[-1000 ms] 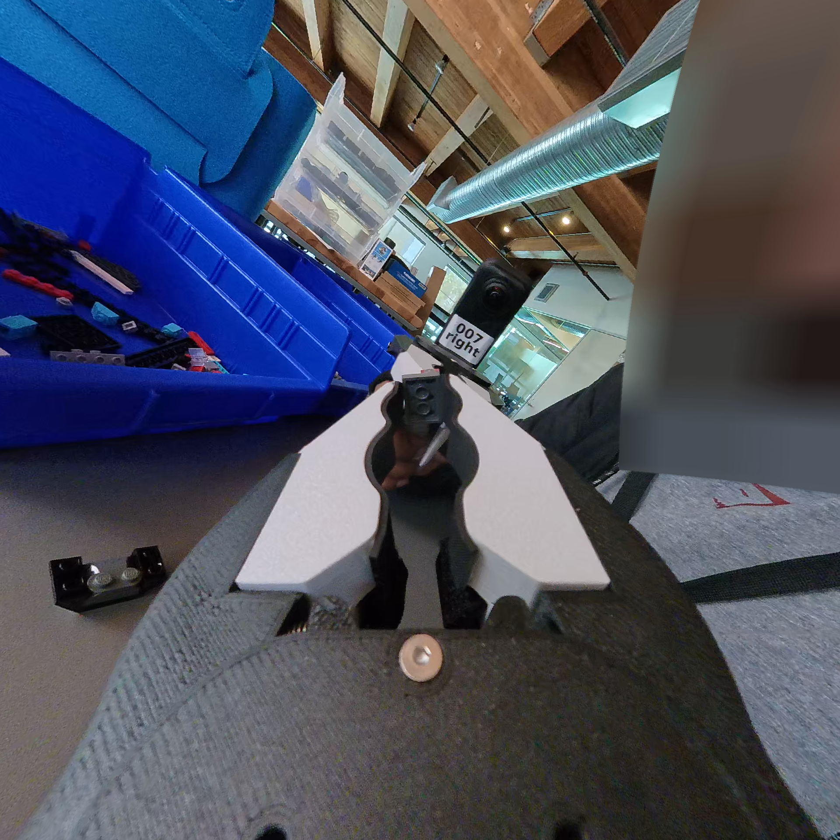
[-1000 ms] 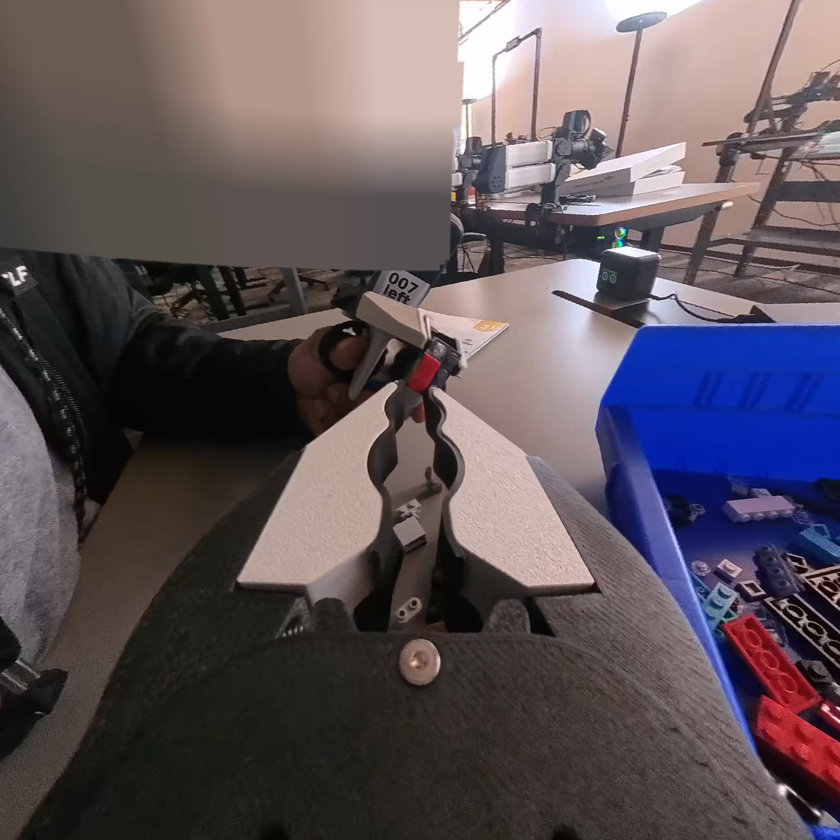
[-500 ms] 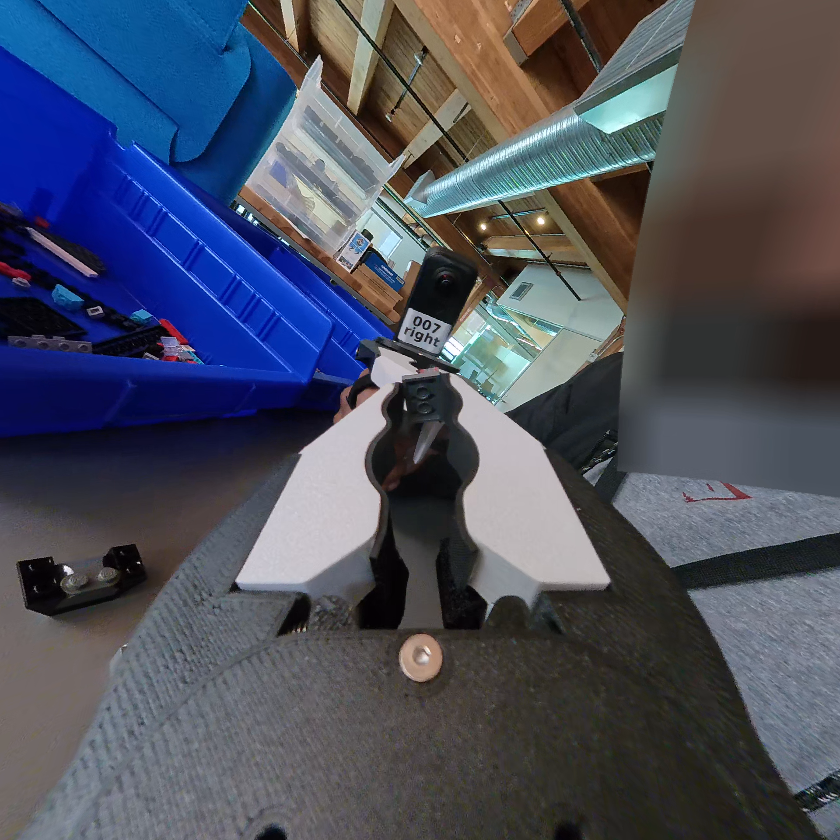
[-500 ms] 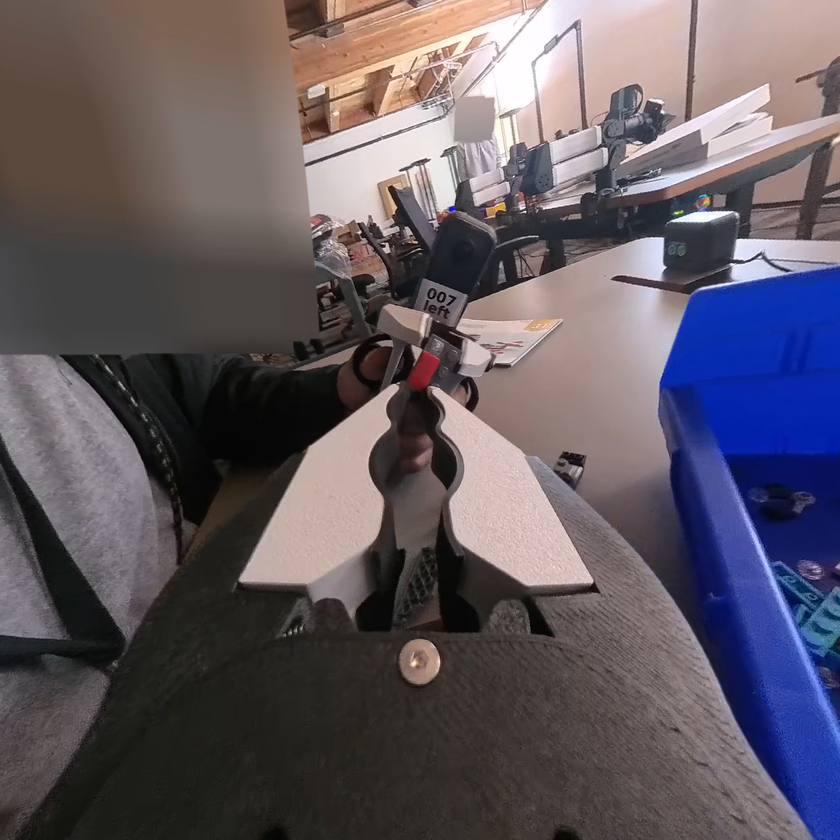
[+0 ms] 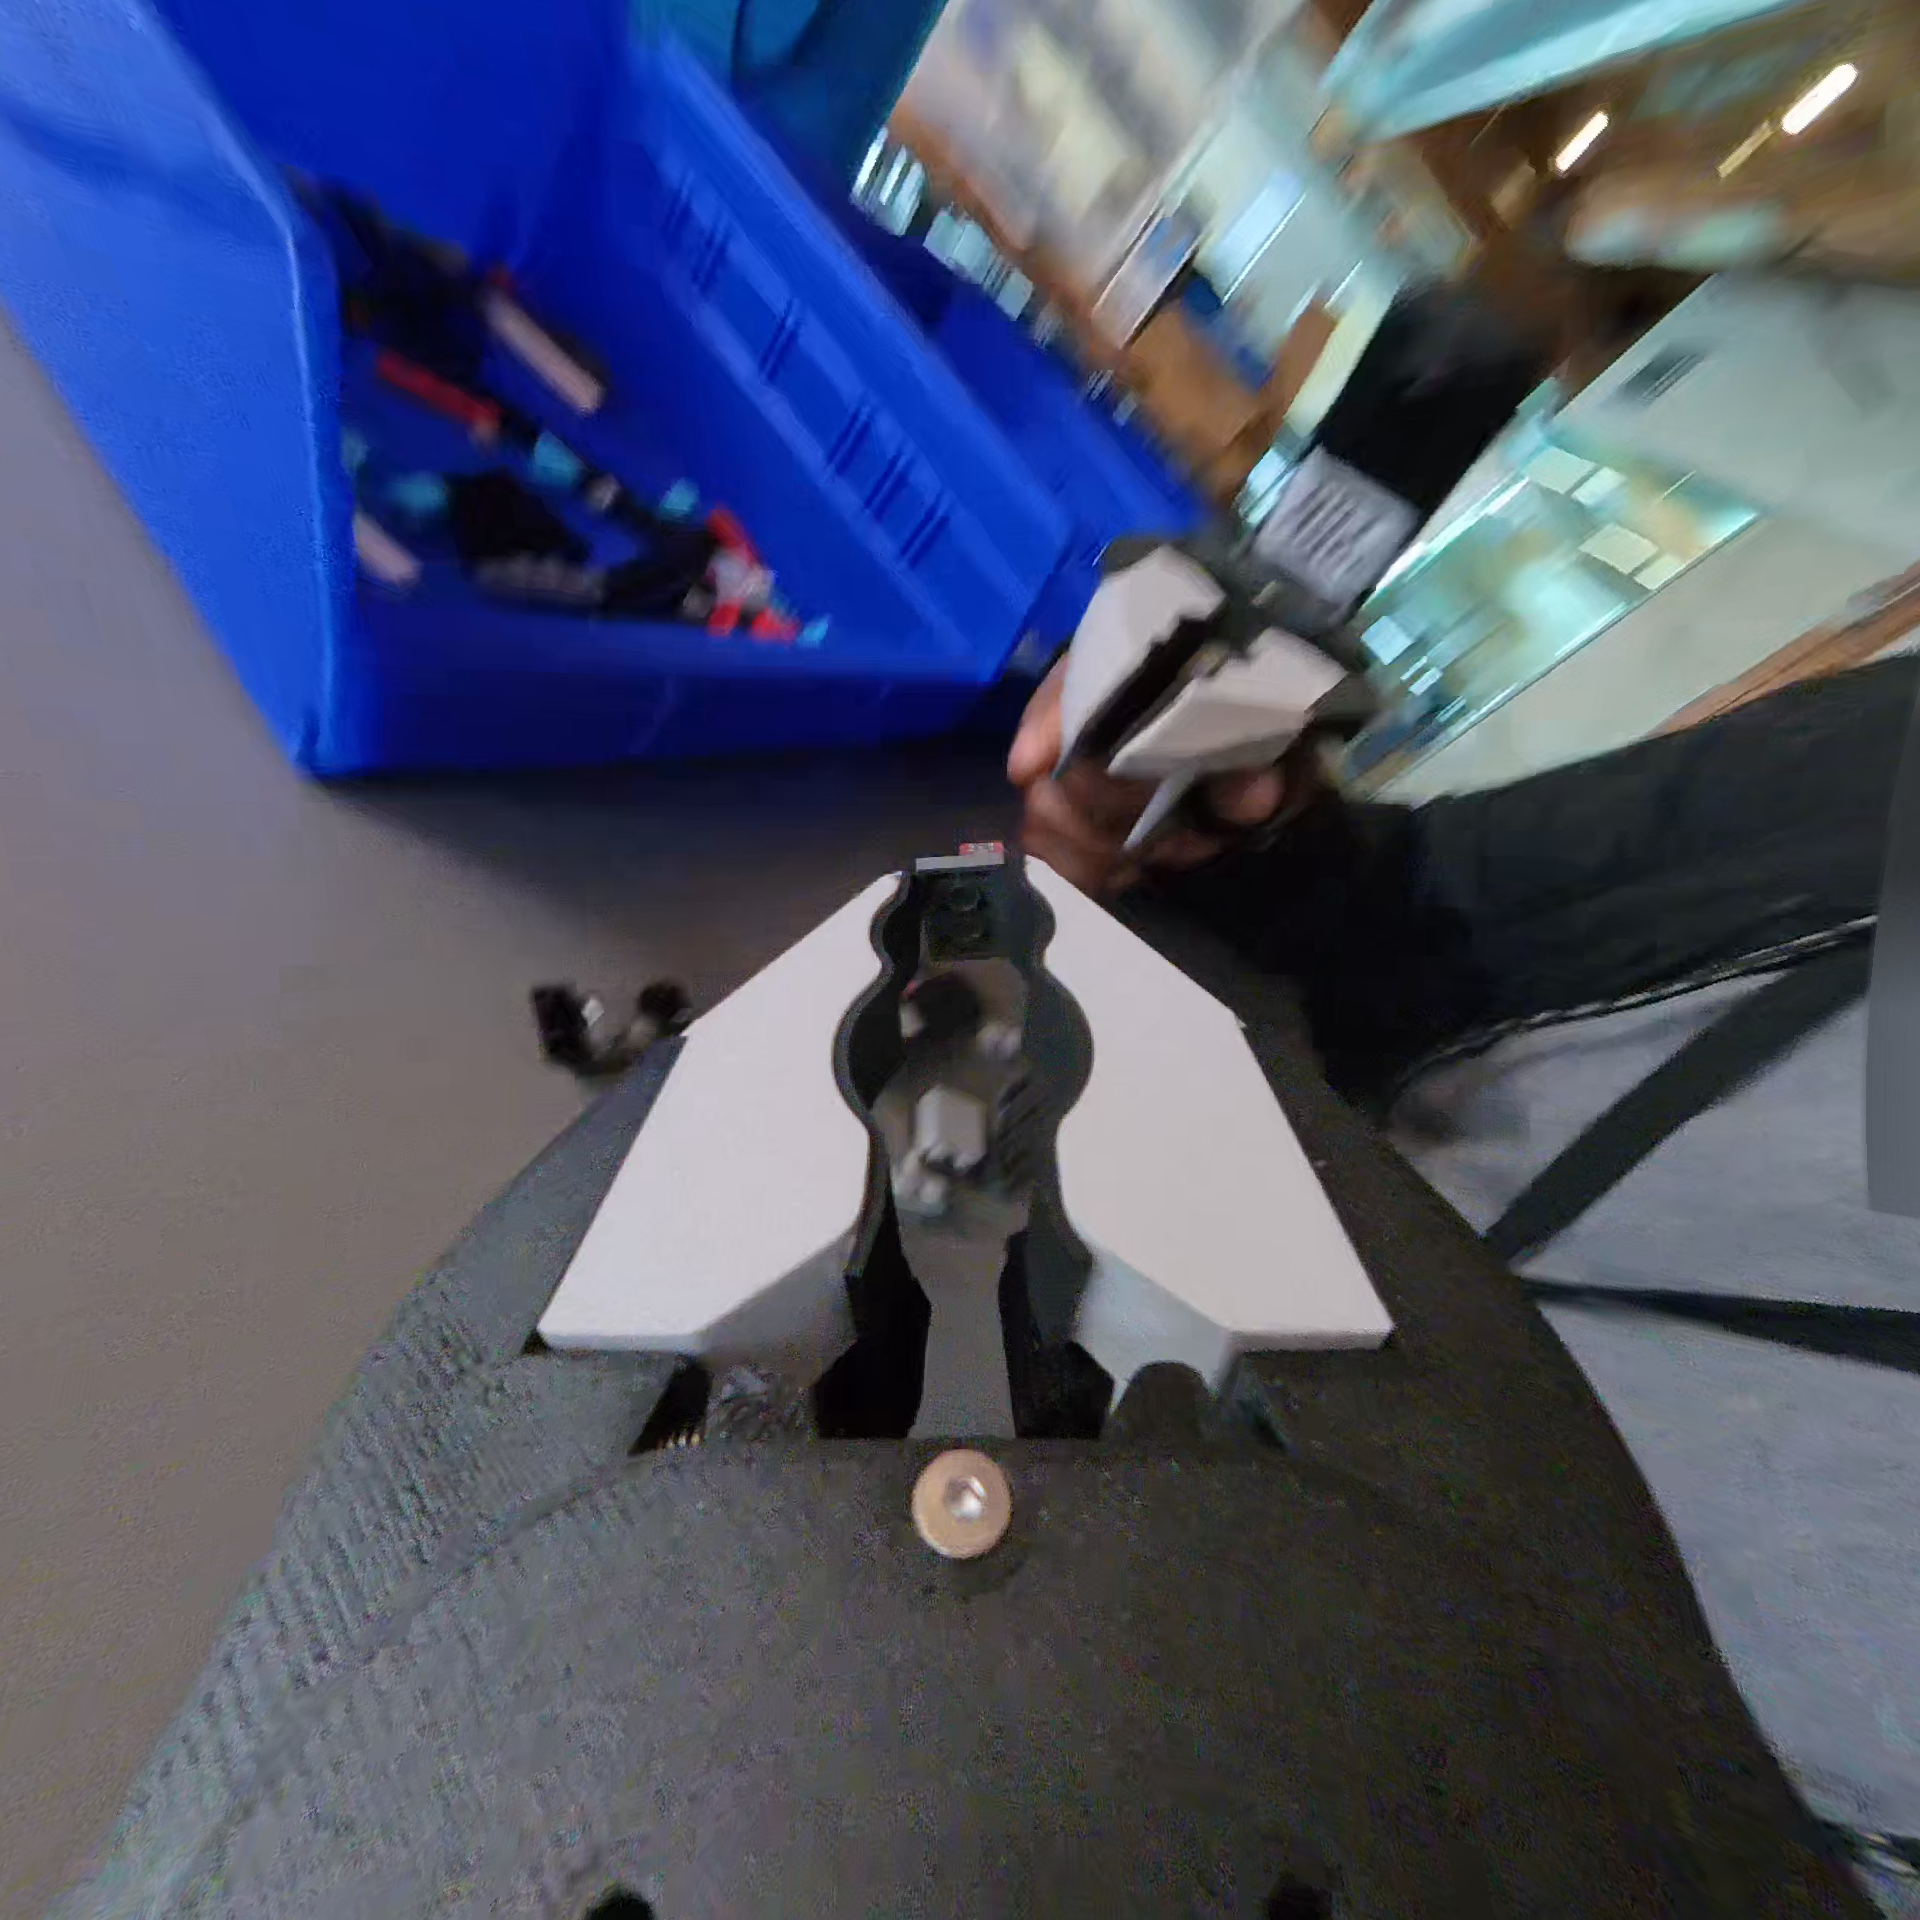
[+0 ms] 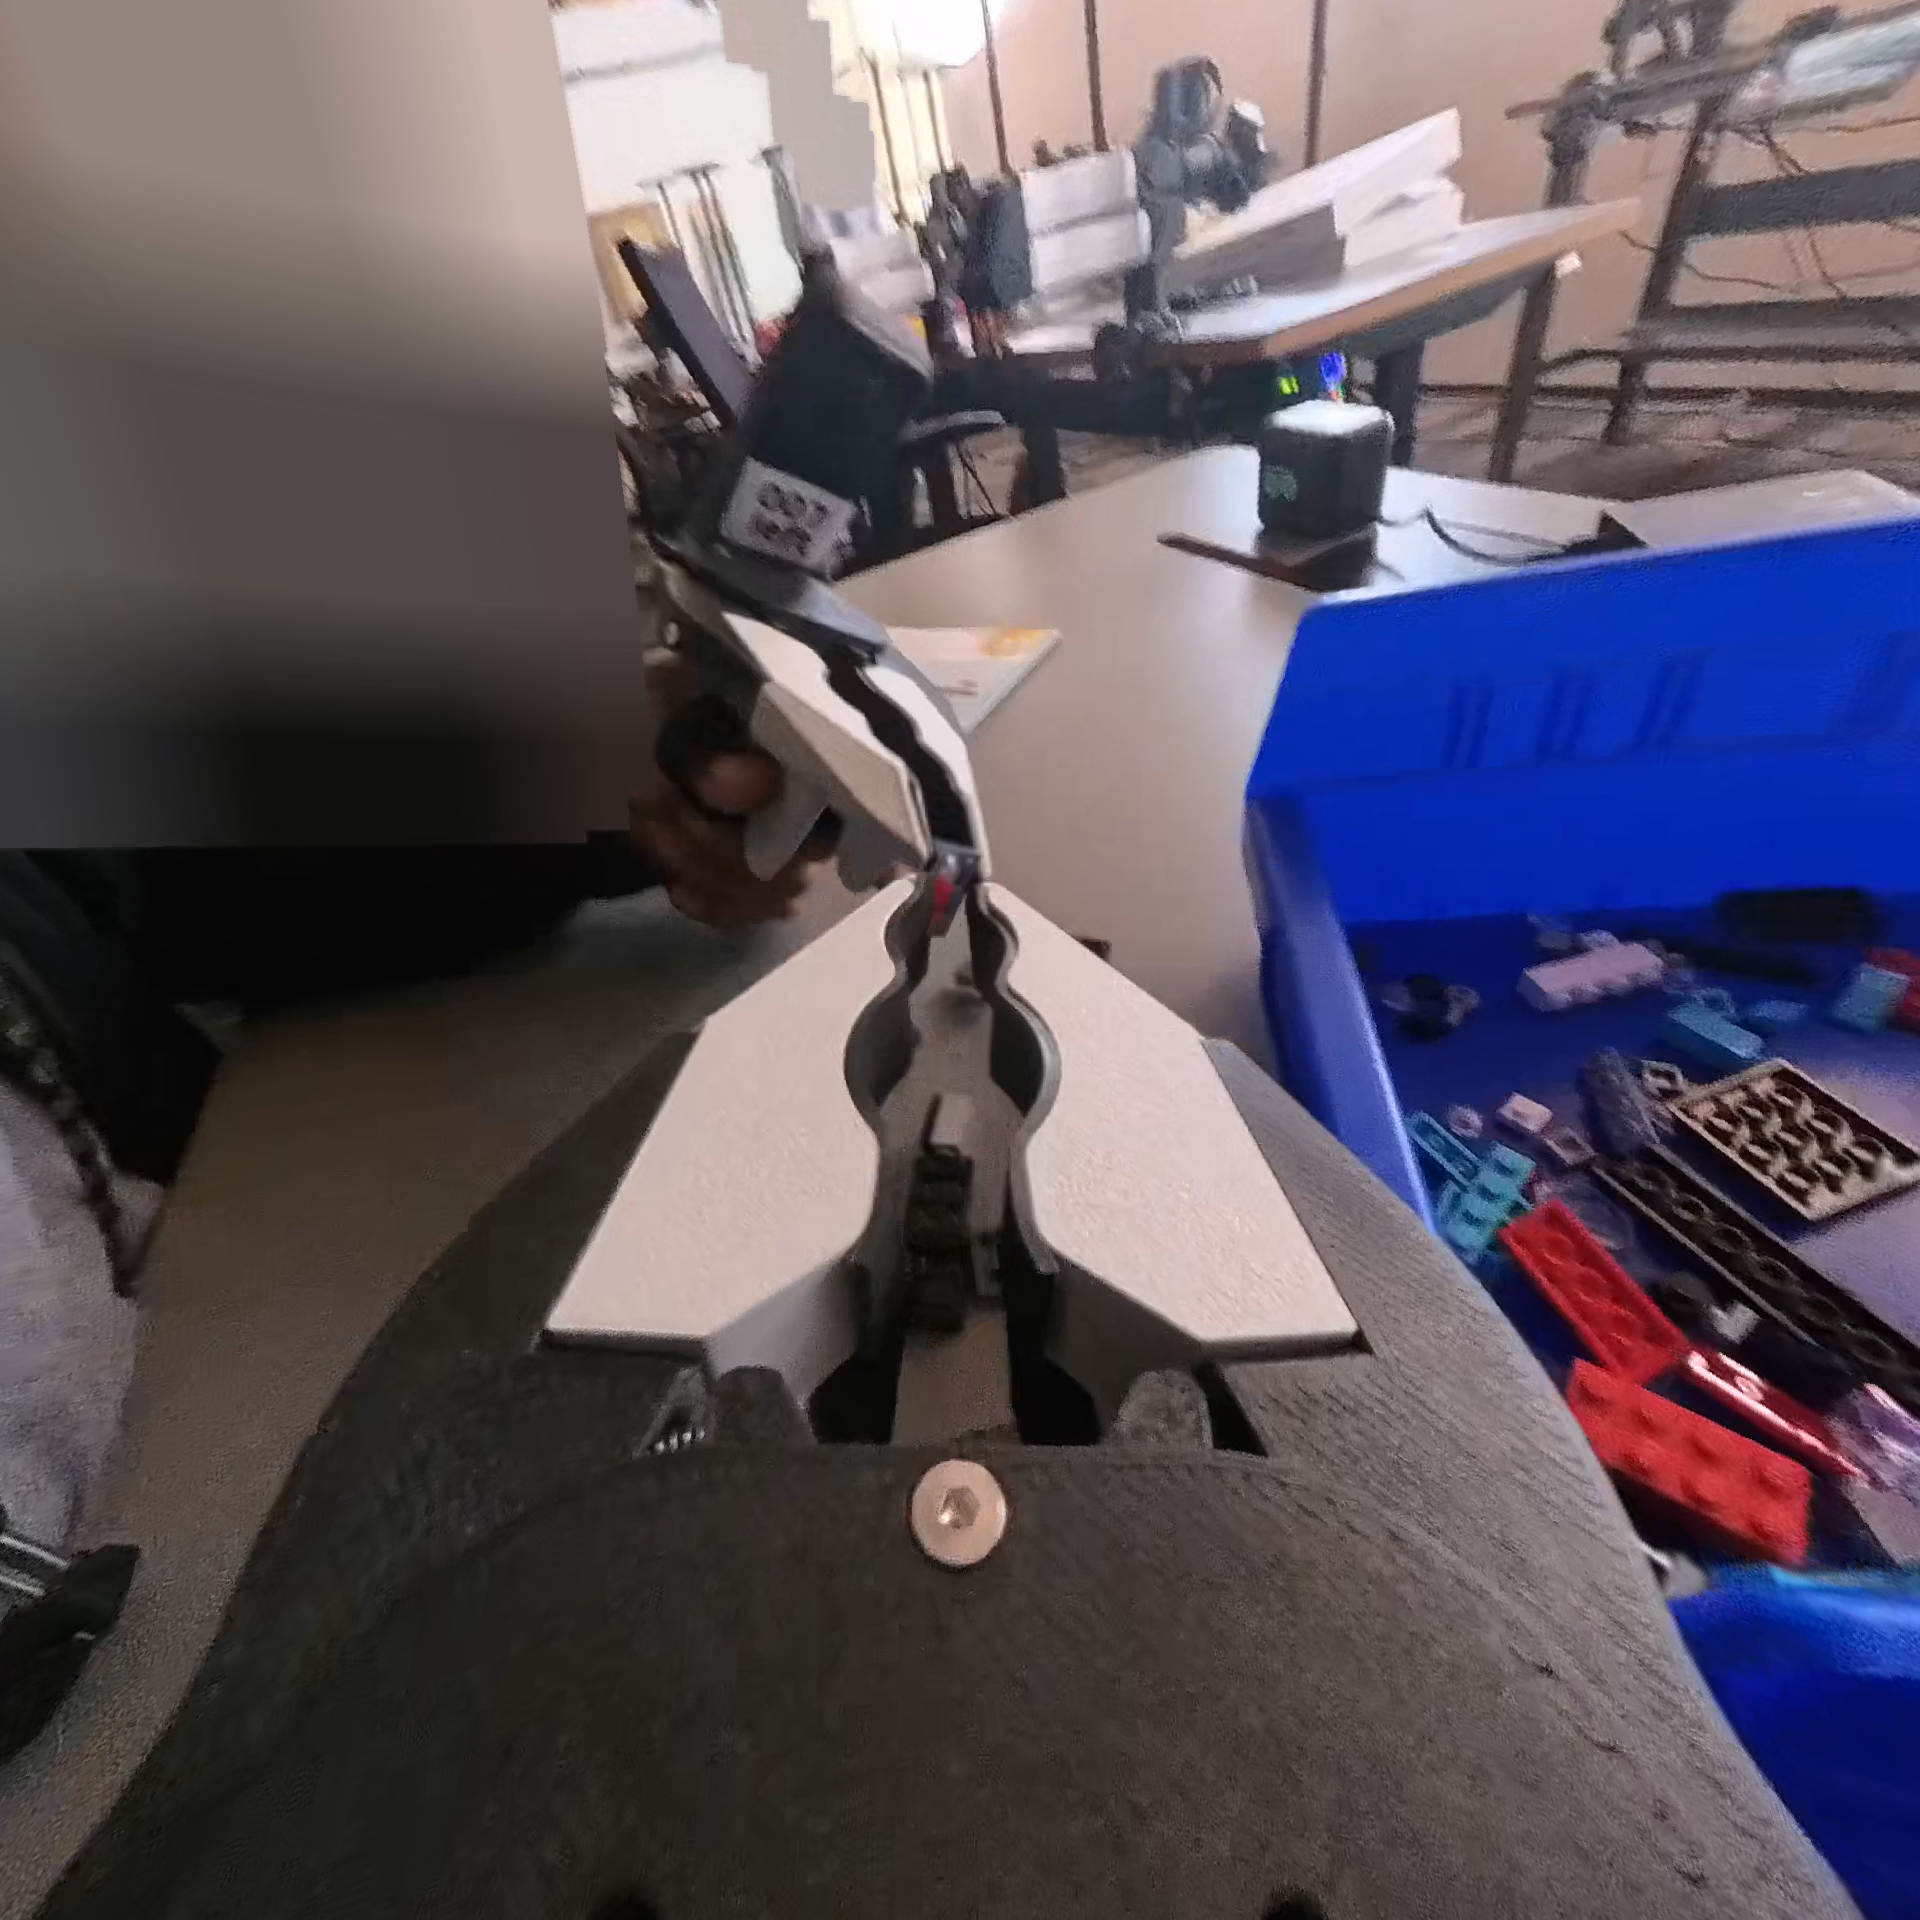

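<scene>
Left-wrist view: blue bin [image 5: 644, 686] upper left, loose black piece [image 5: 608, 1013] on the table [image 5: 208, 987] mid-left. Left tool [image 5: 961, 883] clamps a dark brick [image 5: 958, 920] at centre. Right tool [image 6: 951, 904], fingers nearly together, meets the red-and-dark part [image 6: 943, 891] held opposite; blur hides whether it grips.

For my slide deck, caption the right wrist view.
Right tongs shut on a thin grey piece, meeting the left tongs beside a blue brick bin.

A bin [image 6: 1558, 727] of loose bricks [image 6: 1662, 1444] sits on the table [image 6: 1122, 790], seemingly right of both tongs
</scene>
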The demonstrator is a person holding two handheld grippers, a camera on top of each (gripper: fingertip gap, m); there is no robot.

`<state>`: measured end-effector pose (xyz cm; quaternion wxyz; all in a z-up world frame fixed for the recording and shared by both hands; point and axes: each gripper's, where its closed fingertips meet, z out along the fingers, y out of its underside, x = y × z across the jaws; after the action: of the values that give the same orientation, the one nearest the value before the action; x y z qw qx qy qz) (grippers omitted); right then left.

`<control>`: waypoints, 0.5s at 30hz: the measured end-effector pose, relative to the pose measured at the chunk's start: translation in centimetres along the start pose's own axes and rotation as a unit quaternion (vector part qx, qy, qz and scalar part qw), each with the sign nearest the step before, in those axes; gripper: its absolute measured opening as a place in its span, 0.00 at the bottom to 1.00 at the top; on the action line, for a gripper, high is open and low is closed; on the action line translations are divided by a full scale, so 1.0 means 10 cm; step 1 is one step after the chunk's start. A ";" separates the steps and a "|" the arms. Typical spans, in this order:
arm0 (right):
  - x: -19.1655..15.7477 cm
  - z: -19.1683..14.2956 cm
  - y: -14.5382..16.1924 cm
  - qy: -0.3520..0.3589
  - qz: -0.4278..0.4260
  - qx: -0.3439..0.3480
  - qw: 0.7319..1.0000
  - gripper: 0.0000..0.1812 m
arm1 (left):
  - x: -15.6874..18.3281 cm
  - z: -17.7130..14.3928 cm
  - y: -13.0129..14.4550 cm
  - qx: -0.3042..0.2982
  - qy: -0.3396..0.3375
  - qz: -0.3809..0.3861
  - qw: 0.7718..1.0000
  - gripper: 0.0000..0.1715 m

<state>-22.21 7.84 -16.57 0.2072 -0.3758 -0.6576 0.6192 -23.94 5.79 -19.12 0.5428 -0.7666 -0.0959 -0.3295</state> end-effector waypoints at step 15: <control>0.04 0.07 0.76 0.019 -0.035 -0.221 0.974 0.13 | -0.38 0.05 0.49 -0.157 -0.156 0.066 0.973 0.10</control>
<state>-21.14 7.29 -24.11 0.1531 -0.4006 -0.7868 0.4438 -24.16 5.11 -25.29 0.4146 -0.8887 -0.0758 -0.1805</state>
